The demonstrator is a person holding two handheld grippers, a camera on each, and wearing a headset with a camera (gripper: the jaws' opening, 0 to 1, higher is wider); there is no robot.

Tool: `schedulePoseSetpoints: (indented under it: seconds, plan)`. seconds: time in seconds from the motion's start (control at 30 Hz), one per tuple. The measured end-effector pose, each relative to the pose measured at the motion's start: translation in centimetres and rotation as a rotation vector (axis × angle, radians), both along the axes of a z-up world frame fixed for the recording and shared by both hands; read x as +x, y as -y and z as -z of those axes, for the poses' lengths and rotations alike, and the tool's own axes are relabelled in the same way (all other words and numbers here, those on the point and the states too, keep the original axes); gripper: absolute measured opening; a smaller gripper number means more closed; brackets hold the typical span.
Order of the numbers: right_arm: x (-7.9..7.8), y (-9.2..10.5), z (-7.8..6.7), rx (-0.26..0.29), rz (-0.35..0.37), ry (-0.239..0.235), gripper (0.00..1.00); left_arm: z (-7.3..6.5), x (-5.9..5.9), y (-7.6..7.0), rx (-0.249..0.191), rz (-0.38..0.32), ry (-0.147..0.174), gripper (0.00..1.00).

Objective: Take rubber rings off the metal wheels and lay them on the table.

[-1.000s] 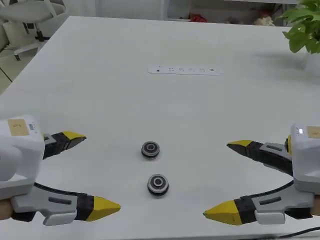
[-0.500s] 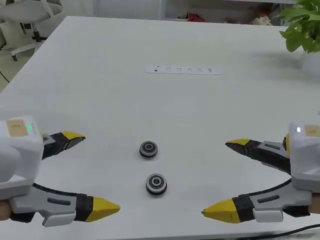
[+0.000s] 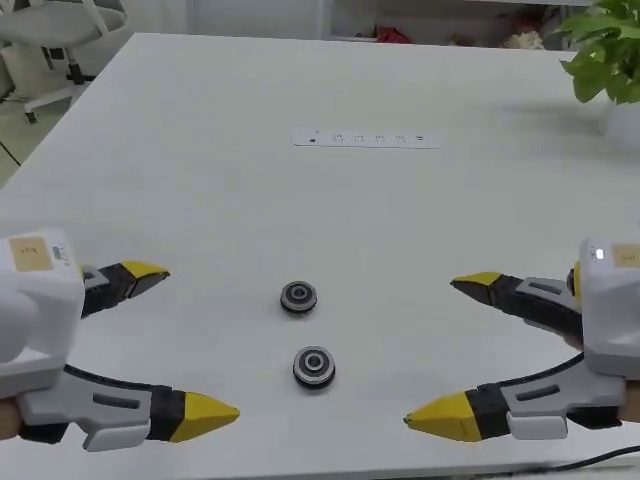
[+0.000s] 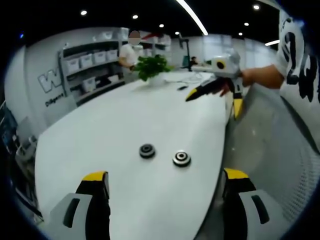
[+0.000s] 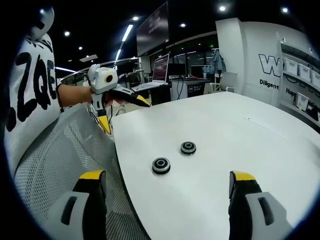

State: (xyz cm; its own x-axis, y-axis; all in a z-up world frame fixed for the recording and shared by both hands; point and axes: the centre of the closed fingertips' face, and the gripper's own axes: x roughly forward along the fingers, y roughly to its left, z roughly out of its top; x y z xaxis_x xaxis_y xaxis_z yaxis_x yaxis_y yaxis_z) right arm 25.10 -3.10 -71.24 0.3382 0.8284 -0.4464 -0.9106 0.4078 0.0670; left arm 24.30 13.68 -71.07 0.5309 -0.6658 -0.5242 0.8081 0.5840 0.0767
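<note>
Two small metal wheels with dark rubber rings lie flat on the white table [image 3: 250, 200]: the far wheel [image 3: 298, 297] [image 4: 147, 150] [image 5: 188, 147] and the near wheel [image 3: 314, 367] [image 4: 181, 159] [image 5: 161, 165]. My left gripper [image 3: 190, 340] [image 4: 165, 180] is open at the lower left, its yellow fingertips wide apart and empty. At the lower right my right gripper [image 3: 450, 350] [image 5: 165, 180] is open and empty too. Both grippers point inward at the wheels from about the same distance. Each gripper also appears in the other's view, the right gripper [image 4: 215, 87] and the left gripper [image 5: 120, 107].
A white power strip [image 3: 365, 140] lies flat farther back on the table. A green plant [image 3: 605, 55] stands at the far right corner. An office chair [image 3: 55, 30] is beyond the table's far left edge. The near table edge runs just below the grippers.
The picture has shifted slightly with the head. The grippers and wheels hold about the same places.
</note>
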Motion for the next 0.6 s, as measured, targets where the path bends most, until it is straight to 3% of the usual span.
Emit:
schedulePoseSetpoints:
  seconds: [0.6]
  plan:
    - [0.45, -0.48, -0.08, -0.007, -0.034, 0.018, 0.98, -0.31, 0.5, -0.15, -0.01, -0.003, 0.013, 0.95]
